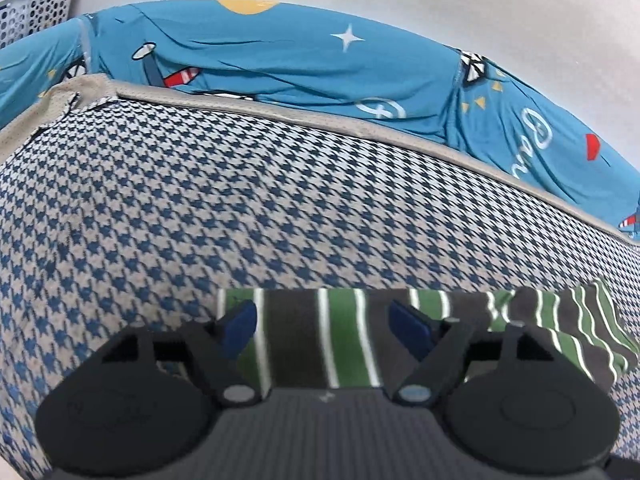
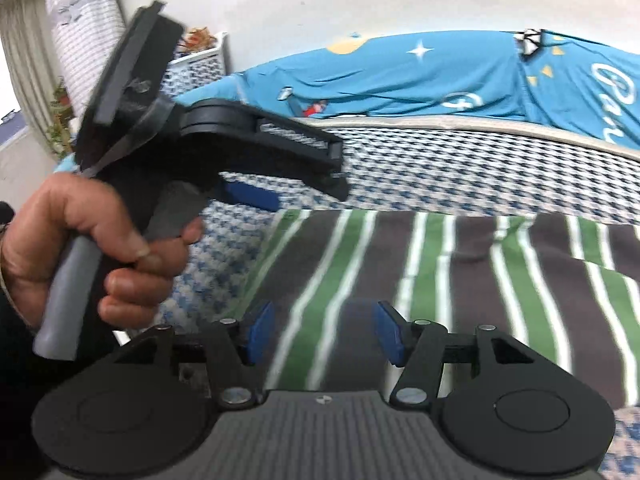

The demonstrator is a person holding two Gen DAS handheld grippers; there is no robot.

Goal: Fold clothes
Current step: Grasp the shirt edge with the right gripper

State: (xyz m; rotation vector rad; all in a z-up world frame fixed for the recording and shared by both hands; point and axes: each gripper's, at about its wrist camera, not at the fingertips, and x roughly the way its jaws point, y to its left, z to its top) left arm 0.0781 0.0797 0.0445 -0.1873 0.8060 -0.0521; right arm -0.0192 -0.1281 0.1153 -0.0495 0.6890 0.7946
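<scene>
Both grippers are seen with blue pads spread apart, nothing pinched between them. Nearest the right wrist camera, the right gripper (image 2: pixel 323 330) is held just above the striped garment (image 2: pixel 460 280), which is laid flat on the houndstooth cover (image 2: pixel 460 168). Left of the garment, the left gripper (image 2: pixel 256 194) is gripped by a hand (image 2: pixel 108 248), its fingers pointed toward the garment's far corner. From the left wrist camera, the left gripper (image 1: pixel 322 326) is seen at that same far edge of the garment (image 1: pixel 344 344). Beyond the garment, a blue printed sheet (image 1: pixel 320 68) is draped, and a white basket (image 1: pixel 36 4) is visible farther off.
</scene>
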